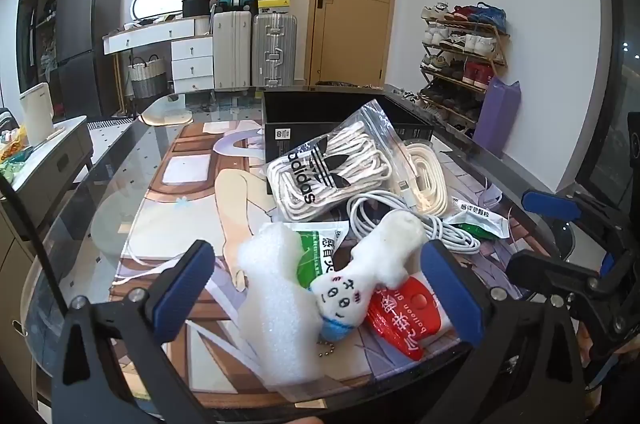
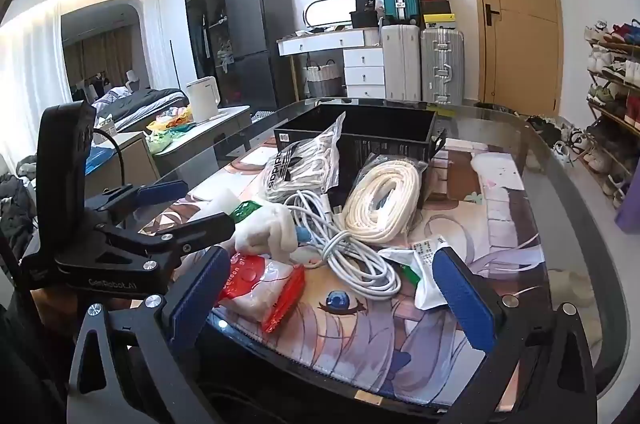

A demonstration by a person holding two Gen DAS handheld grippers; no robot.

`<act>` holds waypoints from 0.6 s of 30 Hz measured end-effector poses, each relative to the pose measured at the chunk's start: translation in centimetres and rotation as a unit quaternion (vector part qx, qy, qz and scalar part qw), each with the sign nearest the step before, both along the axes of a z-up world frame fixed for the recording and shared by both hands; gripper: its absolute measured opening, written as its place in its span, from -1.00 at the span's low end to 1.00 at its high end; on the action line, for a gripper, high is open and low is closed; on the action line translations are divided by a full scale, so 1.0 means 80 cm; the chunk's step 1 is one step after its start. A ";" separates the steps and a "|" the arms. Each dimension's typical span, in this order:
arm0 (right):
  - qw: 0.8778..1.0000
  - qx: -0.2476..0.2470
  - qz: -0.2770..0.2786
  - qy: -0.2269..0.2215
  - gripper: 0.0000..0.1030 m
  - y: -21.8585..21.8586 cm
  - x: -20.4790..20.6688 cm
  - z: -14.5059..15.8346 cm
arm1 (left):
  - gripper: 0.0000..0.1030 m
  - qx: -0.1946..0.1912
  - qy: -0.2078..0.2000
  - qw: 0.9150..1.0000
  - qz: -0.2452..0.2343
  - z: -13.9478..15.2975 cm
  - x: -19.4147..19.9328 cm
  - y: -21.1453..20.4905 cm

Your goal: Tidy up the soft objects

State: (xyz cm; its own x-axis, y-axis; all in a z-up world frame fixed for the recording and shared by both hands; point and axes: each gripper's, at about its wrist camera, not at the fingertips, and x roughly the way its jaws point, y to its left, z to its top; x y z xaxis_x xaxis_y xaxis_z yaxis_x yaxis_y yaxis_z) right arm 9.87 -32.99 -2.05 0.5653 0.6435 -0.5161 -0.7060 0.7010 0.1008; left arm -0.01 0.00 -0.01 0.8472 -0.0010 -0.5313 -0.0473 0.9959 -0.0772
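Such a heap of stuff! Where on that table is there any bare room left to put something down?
Free patches: the printed mat left of the adidas lace bag, and the mat's right side beyond the flat white cord bundle. The black box looks open too. Crowded: the middle, where the plush toy, foam piece, white cable and red packet pile together.

A white plush keychain doll with a stitched face and blue collar lies tilted across a white foam block and a red balloon packet. Behind them sit a coiled white cable, a bagged bundle of white laces, and a flat cream cord coil beside the open black box.
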 end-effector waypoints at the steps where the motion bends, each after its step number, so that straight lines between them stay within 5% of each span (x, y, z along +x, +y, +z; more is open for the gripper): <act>1: 1.000 0.001 0.000 0.000 0.99 0.000 -0.002 0.000 | 1.00 -0.004 0.003 1.000 0.001 0.000 0.000 0.000; 18: 0.999 0.029 -0.024 0.024 0.99 -0.018 0.016 -0.005 | 1.00 -0.019 -0.005 1.000 0.009 -0.001 -0.008 0.008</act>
State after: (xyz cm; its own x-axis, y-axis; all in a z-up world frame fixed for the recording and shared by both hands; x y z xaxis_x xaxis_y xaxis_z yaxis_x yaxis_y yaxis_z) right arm 11.16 -34.42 -2.44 0.5711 0.6460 -0.5065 -0.6654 0.7256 0.1752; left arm -0.64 0.66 -0.10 0.8529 -0.0057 -0.5221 -0.0642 0.9912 -0.1157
